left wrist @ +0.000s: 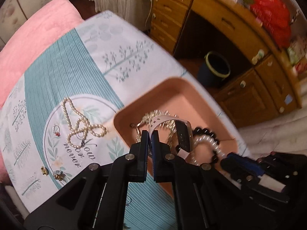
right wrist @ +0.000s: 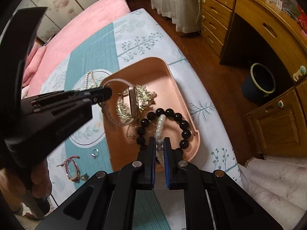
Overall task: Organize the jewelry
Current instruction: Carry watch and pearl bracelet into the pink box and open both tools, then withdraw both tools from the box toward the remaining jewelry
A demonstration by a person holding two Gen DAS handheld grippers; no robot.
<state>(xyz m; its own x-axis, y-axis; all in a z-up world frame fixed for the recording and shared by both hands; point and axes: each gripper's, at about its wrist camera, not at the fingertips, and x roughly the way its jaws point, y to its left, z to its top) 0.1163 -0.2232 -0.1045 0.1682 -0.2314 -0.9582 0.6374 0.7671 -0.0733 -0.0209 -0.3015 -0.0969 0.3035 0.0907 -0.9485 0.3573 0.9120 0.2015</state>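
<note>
Bedroom; printed bedspread [left wrist: 57,80] beside a wooden desk [right wrist: 255,15]. Pink tray [right wrist: 172,80] on the bed holds a gold necklace [right wrist: 124,109] and black bead bracelet [right wrist: 172,115]. Left gripper [left wrist: 150,134] clamped on the watch [left wrist: 183,136] strap above the tray. Right gripper [right wrist: 159,140] pinches a pearl bracelet [right wrist: 160,122] (inside the tray). Long pearl necklace [left wrist: 80,122] lies loose on the bedspread.

Pink blanket [right wrist: 80,28] along far side of bed, printed teal-and-white bedsheet [left wrist: 63,80] beside it. Wooden desk [right wrist: 255,19] with drawers across the floor, dark bucket [left wrist: 215,68] under it. Red plastic bag [left wrist: 272,17] on desktop. White lace curtain [right wrist: 172,2] behind.
</note>
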